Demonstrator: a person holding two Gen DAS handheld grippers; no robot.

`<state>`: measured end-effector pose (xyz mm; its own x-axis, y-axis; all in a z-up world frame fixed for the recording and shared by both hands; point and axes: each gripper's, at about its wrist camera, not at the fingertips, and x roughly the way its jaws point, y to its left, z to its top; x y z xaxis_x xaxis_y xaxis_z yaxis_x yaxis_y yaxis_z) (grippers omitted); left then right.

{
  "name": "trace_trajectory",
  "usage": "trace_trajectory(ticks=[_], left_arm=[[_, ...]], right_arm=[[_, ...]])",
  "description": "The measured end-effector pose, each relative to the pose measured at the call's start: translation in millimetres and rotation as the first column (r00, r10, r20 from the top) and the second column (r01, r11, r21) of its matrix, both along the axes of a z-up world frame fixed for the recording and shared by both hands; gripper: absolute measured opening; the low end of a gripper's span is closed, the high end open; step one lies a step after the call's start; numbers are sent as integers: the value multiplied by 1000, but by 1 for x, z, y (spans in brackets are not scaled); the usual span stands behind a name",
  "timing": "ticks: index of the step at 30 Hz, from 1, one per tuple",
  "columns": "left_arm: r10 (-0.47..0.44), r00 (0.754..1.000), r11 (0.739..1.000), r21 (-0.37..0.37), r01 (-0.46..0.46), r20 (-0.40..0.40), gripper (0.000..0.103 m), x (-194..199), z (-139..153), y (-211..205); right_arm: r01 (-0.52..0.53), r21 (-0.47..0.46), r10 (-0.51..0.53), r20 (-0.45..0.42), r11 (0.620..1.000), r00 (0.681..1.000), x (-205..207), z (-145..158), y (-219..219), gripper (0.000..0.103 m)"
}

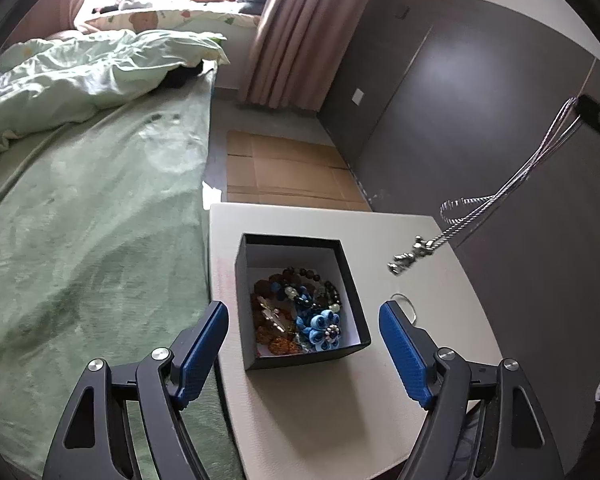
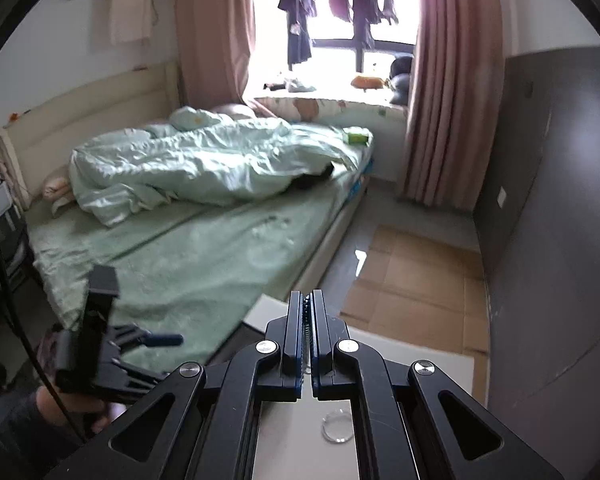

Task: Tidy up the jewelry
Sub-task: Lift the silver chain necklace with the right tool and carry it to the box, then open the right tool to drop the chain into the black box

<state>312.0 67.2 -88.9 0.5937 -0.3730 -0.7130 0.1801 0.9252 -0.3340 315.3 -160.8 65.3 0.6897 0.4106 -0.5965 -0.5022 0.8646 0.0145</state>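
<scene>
One silver necklace (image 1: 496, 200): twisted chain with a small pendant cluster at its low end, hanging in the air above the right part of the tabletop (image 1: 324, 400), well right of and above the box. Its upper end runs to the right tongs (image 2: 307, 300), whose pads are pressed together on the chain; in the left wrist view only a dark edge of that tool shows.

One black box (image 1: 300, 300), open-topped, white inside, standing on the tabletop. Contents: beaded bracelets, a blue flower piece, amber-brown items; tangled, so no count possible.

One thin ring-like loop (image 1: 404, 302) on the tabletop right of the box, partly hidden behind a finger.

Left tongs (image 1: 303, 322): spread wide, holding nothing, the box lying between and just beyond the fingers.

One bed (image 1: 80, 220), green sheet, left of the tabletop.
</scene>
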Motion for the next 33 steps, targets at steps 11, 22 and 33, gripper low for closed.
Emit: trace_trajectory(ticks=[11, 22, 33], left_arm=[[17, 1000, 1000, -12, -17, 20, 88, -11, 7, 15], [33, 999, 999, -34, -32, 26, 101, -12, 8, 28], [4, 1000, 1000, -7, -3, 31, 101, -8, 9, 8]], right_arm=[[-64, -18, 65, 29, 998, 997, -4, 14, 48, 4], [-80, 24, 82, -98, 997, 992, 21, -25, 72, 5], [35, 59, -24, -174, 998, 984, 18, -54, 15, 69]])
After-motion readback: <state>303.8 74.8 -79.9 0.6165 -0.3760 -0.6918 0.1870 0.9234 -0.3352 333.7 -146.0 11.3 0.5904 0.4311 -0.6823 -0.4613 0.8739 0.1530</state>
